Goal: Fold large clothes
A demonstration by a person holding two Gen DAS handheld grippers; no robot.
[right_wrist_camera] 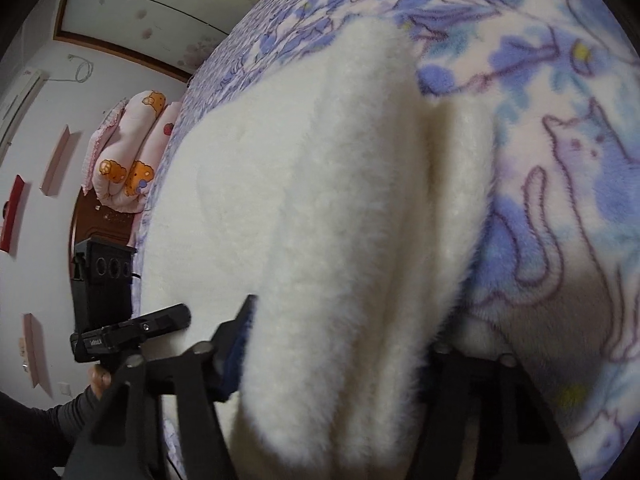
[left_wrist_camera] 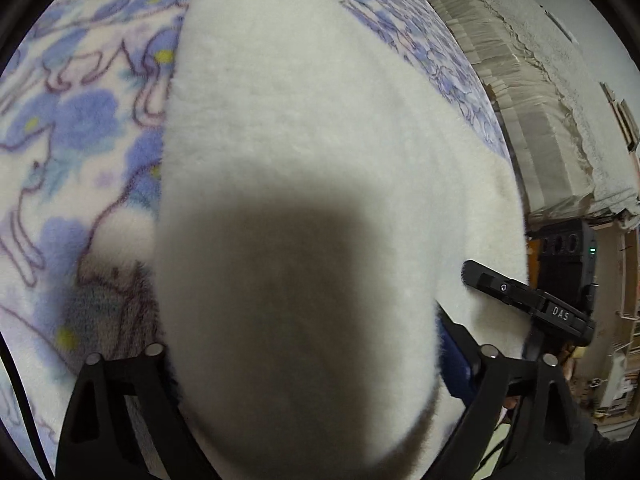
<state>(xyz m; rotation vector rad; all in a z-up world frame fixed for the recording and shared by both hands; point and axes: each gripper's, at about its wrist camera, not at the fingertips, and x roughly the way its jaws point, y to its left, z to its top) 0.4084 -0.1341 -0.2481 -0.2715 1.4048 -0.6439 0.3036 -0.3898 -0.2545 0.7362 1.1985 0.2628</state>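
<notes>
A large white fluffy garment [left_wrist_camera: 304, 128] lies on a bed covered by a blue-and-white cat-print blanket [left_wrist_camera: 76, 120]. In the left wrist view its near edge bulges up between the jaws of my left gripper [left_wrist_camera: 304, 364], which is shut on it; the fingertips are hidden by fleece. In the right wrist view the same garment [right_wrist_camera: 320, 200] is bunched into a thick fold between the jaws of my right gripper [right_wrist_camera: 332, 360], which is shut on it. The other gripper shows in each view, at the garment's edge [left_wrist_camera: 528, 300] [right_wrist_camera: 132, 328].
The cat-print blanket [right_wrist_camera: 560, 160] spreads around the garment. A rolled pink bear-print quilt [right_wrist_camera: 132, 152] lies at the head of the bed. A lace-covered stack [left_wrist_camera: 540, 112] stands beside the bed. White walls with small shelves [right_wrist_camera: 60, 160] lie beyond.
</notes>
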